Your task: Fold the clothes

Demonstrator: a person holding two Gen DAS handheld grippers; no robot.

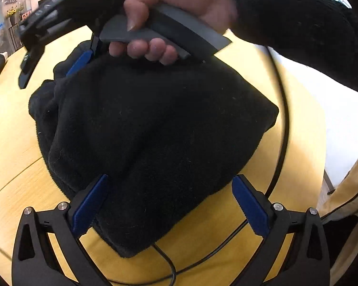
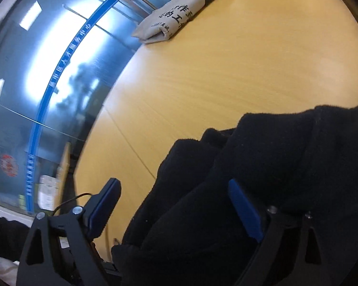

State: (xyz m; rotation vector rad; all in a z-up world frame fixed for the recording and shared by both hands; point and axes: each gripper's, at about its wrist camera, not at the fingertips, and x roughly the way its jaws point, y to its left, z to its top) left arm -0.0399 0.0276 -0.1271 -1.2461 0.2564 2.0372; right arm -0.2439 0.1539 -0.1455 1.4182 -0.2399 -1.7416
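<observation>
Black fleece garment point(image 1: 152, 138): lies in a thick folded bundle on the table, one rounded corner pointing toward the near edge; its far side is bunched and rumpled point(image 2: 262, 166).
Wooden table point(image 1: 19, 143): pale yellow top with a thin seam line running across it.
Left gripper point(image 1: 171, 205): jaws wide apart, straddling the near corner of the bundle; the left blue pad point(image 1: 90, 205) touches the fleece, the right pad stands just clear of it.
Right gripper point(image 2: 176, 207): jaws wide; one blue pad point(image 2: 244, 211) is buried in the rumpled fleece, the other finger hangs over bare wood. Nothing is pinched between them.
Hand point(image 1: 176, 12): bare, in a black knit sleeve, wrapped around the grey handle of the right gripper above the far side of the bundle.
Cable point(image 1: 280, 128): thin and black, curving along the table beside the garment and passing under its near corner.
Folded grey cloth point(image 2: 171, 19): printed with dark characters, resting at the far edge of the table, well apart from the fleece.
</observation>
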